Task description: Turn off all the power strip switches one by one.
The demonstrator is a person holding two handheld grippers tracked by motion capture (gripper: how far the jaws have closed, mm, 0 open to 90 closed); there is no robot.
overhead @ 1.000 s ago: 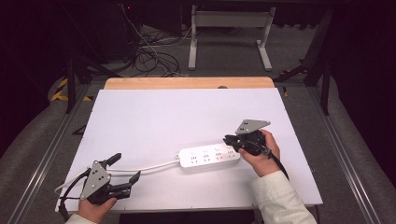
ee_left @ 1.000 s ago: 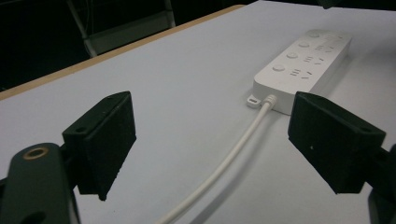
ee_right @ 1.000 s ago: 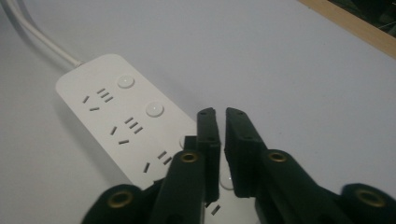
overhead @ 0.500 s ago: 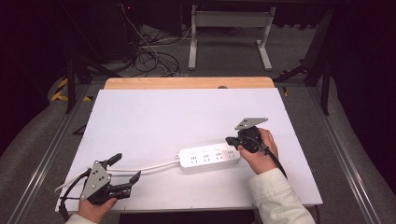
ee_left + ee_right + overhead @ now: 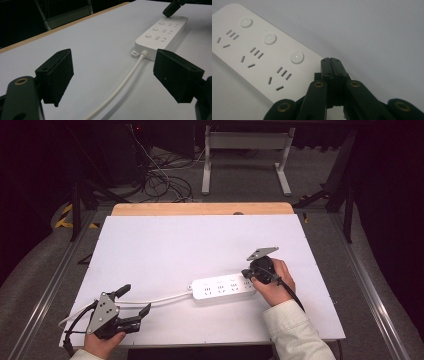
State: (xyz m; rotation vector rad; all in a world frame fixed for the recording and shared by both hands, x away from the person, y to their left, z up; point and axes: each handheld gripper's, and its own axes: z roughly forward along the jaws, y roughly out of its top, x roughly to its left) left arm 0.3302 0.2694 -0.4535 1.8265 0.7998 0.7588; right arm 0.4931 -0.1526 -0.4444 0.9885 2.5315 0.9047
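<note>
A white power strip (image 5: 222, 287) with round buttons lies flat on the white table (image 5: 200, 240), right of centre. Its white cable (image 5: 160, 299) runs left toward the front corner. My right gripper (image 5: 246, 272) is shut with nothing between its jaws, and its tip comes down on the strip's right end. In the right gripper view the closed tip (image 5: 333, 63) sits just past the nearest button of the strip (image 5: 257, 47) and hides what is under it. My left gripper (image 5: 135, 300) is open near the front left edge, with the cable (image 5: 125, 82) passing between its pads untouched.
A wooden strip (image 5: 200, 209) edges the table's far side. Beyond it are a metal frame (image 5: 245, 150) and loose floor cables (image 5: 160, 180). Metal rails (image 5: 370, 285) run along both sides of the table.
The right gripper has shifted slightly left, toward the strip's right end. The left gripper and the strip have not moved.
</note>
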